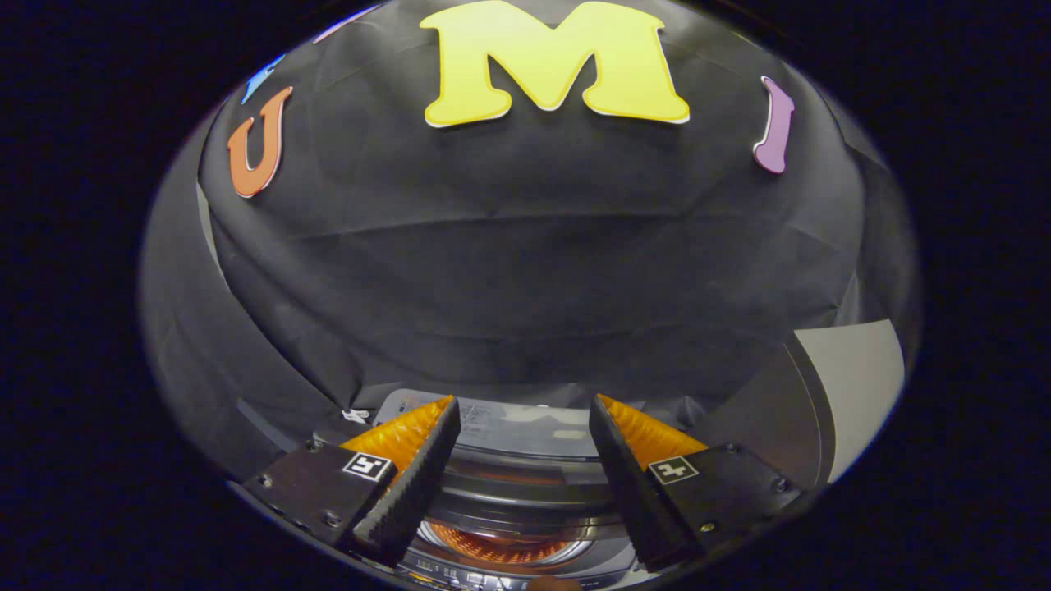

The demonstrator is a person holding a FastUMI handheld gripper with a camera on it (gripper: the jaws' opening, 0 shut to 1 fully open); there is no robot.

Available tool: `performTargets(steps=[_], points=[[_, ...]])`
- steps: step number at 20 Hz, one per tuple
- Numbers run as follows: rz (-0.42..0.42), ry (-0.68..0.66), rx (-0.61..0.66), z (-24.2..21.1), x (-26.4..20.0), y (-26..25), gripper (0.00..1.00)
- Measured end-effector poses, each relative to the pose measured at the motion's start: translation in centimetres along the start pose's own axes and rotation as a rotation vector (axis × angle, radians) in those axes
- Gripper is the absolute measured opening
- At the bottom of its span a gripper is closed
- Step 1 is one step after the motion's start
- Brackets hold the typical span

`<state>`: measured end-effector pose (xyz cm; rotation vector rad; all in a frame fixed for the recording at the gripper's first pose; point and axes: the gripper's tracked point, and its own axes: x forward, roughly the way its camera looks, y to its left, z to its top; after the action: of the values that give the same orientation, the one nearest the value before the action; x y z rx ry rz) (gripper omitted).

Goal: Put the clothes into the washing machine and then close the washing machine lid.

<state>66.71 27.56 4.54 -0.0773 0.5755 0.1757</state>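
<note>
We hold our gripper (524, 443) with fingers spread and empty above the washing machine (517, 484), its open drum between them.

The washing machine (525, 492) lies below and between the spread claw (523, 410) fingers.

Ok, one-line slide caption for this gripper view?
Open gripper poised empty above the washing machine, orange clothes visible in its drum.

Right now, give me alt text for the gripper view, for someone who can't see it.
The gripper hangs open and empty above a top-loading washing machine, whose lid is up. Between the fingers, something orange shows in the round drum opening below. Beyond them hangs the booth's black cloth wall.
</note>
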Motion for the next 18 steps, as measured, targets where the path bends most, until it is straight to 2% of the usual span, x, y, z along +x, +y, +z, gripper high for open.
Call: performTargets(steps=[9,12,16,18], points=[[0.027,0.046,0.033,-0.6,0.3,0.2,0.99],[0.012,0.095,0.039,-2.3,1.1,0.0,0.98],[0.027,0.161,0.056,-7.8,0.7,0.1,0.94],[0.029,0.184,0.053,-8.8,1.2,0.1,0.94]])
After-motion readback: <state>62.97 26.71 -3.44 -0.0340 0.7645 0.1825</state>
